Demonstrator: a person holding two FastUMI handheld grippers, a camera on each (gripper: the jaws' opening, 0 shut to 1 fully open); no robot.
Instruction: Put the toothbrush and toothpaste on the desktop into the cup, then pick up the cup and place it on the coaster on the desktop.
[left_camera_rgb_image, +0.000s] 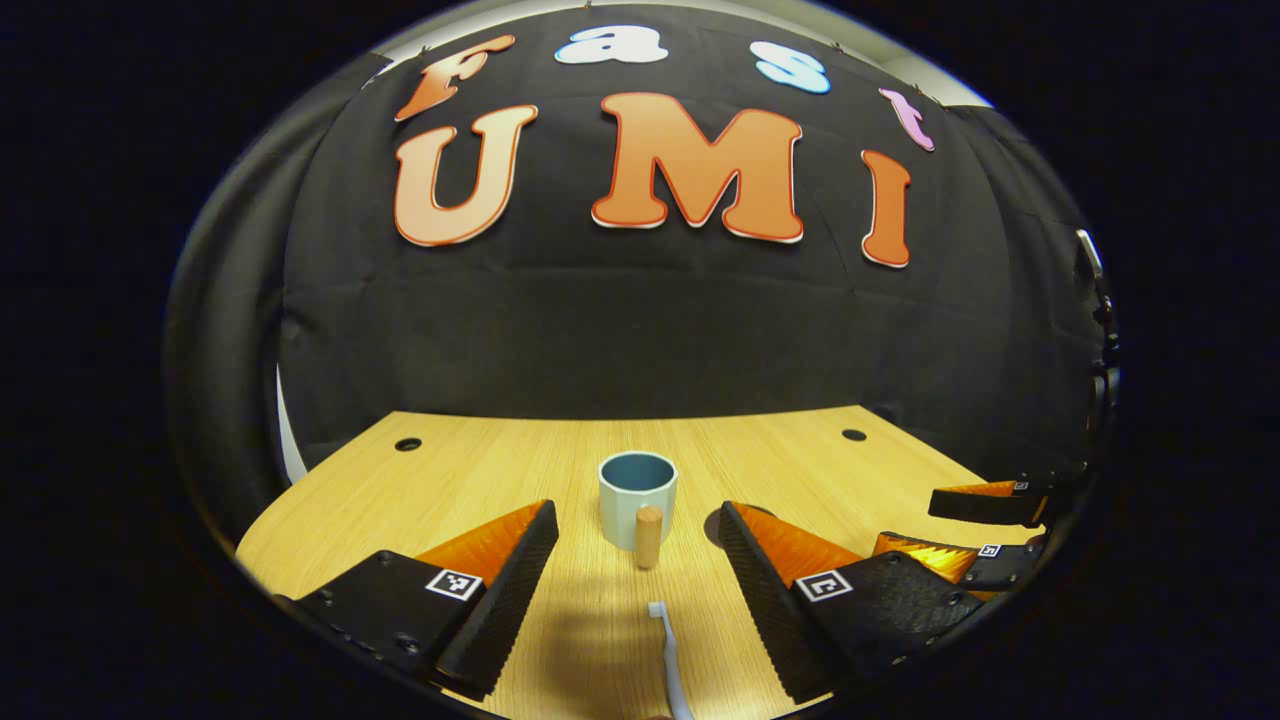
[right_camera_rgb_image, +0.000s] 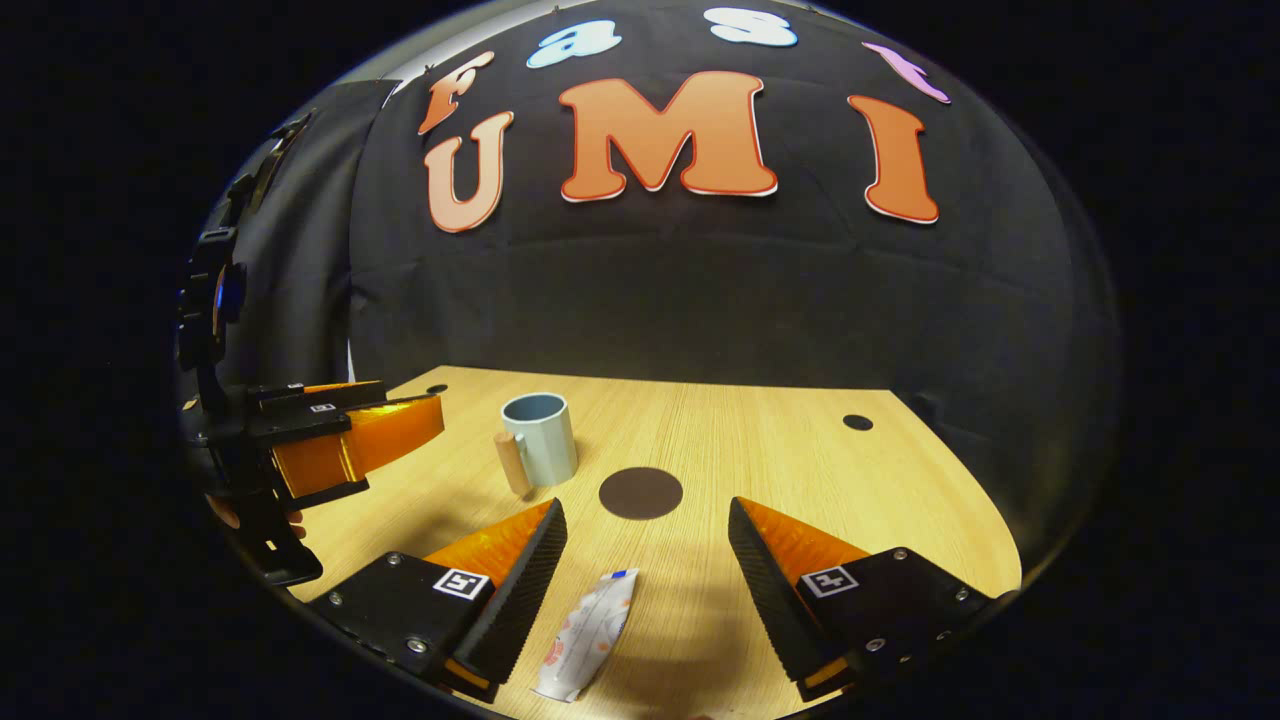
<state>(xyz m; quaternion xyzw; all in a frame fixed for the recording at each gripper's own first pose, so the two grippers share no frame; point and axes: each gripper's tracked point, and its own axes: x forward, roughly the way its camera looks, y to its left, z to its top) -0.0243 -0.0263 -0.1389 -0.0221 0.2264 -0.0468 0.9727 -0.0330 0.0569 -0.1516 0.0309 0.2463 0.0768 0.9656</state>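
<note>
1. Hovering over the table (left_camera_rgb_image: 480, 470), the left tool (left_camera_rgb_image: 638, 560) has its jaws spread wide and holds nothing.
2. Toothbrush (left_camera_rgb_image: 668, 650) lies flat on the table between the left tool's fingers, head pointing to the cup (left_camera_rgb_image: 637, 498).
3. Cup stands upright mid-table, wooden handle facing the left tool.
4. Right tool (right_camera_rgb_image: 648, 555) is also wide open and empty; toothpaste (right_camera_rgb_image: 588, 635) lies on the table between its fingers, nearer the left one.
5. Dark round coaster (right_camera_rgb_image: 641, 493) sits just beside the cup, bare.
6. Left tool also shows at the left edge of the right gripper view, above the table.
</note>
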